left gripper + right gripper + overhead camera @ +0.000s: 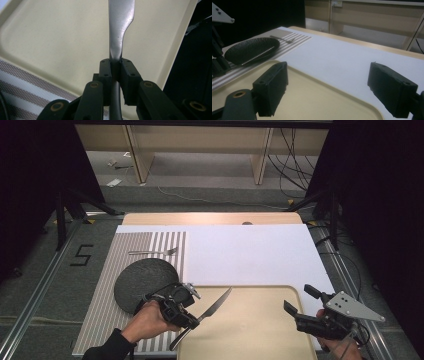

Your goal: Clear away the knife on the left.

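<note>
While the left gripper [192,319] clamps a knife [216,304] above the tray's [260,340] left edge, the carrying step looks underway; next it likely needs laying beside the plate [142,280] (fork [152,252] already on the striped mat [107,290]). The right gripper [299,301] gapes empty. Grey floor, cables beyond.

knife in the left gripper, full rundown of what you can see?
The silver metal table knife is one piece with a smooth, slightly speckled blade and a darker handle. The left gripper is shut on its neck. It is held over the beige plastic tray, blade angled up and toward the white mat, handle trailing below the jaws.
</note>
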A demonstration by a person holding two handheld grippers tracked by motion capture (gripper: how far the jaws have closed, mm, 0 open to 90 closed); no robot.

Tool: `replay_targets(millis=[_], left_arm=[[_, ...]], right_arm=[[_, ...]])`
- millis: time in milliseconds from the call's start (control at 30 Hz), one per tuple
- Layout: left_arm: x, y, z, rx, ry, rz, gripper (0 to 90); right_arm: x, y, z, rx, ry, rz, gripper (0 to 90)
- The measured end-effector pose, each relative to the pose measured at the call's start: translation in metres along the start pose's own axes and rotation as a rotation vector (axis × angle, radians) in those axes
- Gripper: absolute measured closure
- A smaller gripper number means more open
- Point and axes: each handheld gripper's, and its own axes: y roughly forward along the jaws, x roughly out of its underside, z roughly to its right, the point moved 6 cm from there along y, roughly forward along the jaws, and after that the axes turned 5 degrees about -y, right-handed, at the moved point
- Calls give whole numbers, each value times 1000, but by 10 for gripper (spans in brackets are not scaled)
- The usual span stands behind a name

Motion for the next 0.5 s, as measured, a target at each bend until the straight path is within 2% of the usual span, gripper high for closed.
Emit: replay_targets(millis=[67,200,233,367,500], left_arm=[[-4,4,2,3,9,4,797],[-8,16,9,32,18,-21,798],[-9,21,10,46,17,-27,798],[-11,29,11,54,10,-43,798],[-12,35,13,89,3,-53,797]], right_arm=[[0,0,0,-1,2,5,176],[0,0,0,1,2,2,177],[0,0,0,1,2,2,177],[0,0,0,1,1,1,178],[0,0,0,1,2,-2,181]])
